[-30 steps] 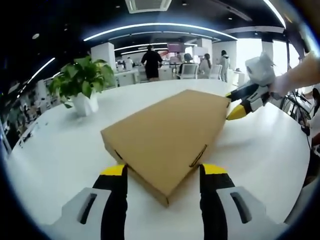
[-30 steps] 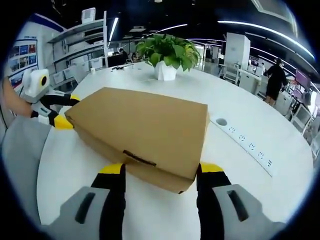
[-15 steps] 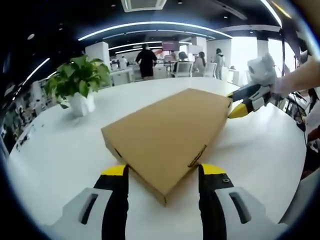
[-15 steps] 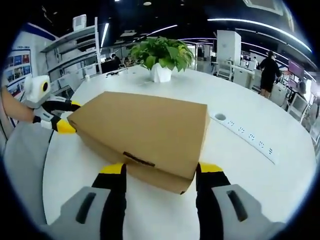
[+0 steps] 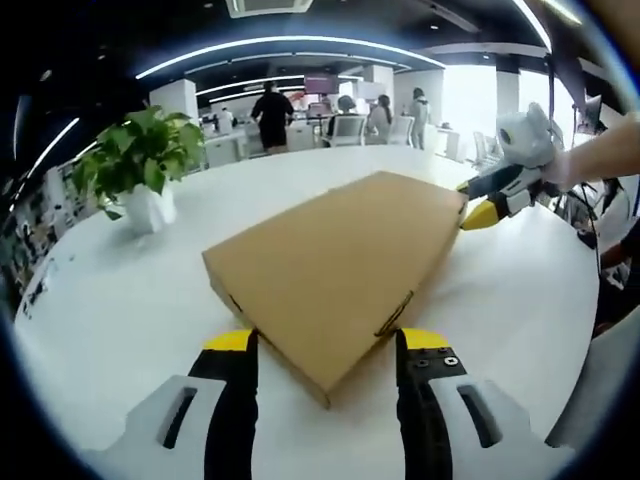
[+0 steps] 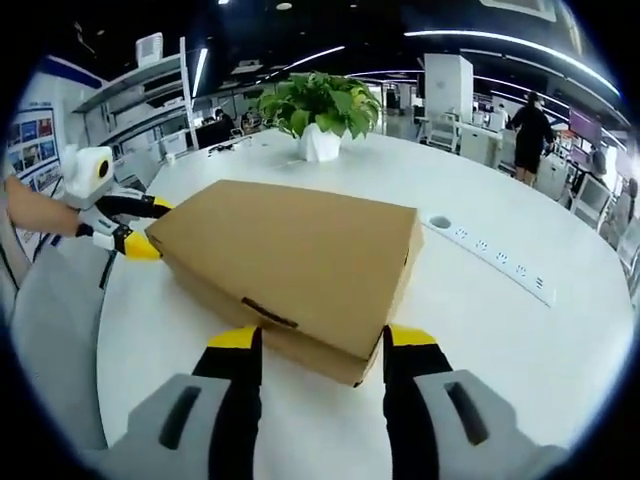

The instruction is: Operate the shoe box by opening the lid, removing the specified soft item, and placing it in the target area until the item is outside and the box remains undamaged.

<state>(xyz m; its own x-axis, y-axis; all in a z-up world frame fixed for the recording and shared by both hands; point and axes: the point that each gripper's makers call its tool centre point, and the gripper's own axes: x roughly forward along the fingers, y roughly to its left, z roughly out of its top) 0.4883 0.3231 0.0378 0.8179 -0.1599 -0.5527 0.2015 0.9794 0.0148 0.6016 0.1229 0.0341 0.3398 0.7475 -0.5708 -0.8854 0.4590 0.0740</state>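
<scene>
The closed shoe box sat with opposite corners between each gripper's parted jaws: left gripper, right gripper.

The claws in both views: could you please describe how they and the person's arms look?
Each claw, left and right, has two black jaws with yellow tips, set in light grey housings with dark slots. Seen from the other view, each carries a white box on top, with black and yellow parts below it. A grey sleeve shows in the right gripper view; the forearms beyond the claws are bare.
</scene>
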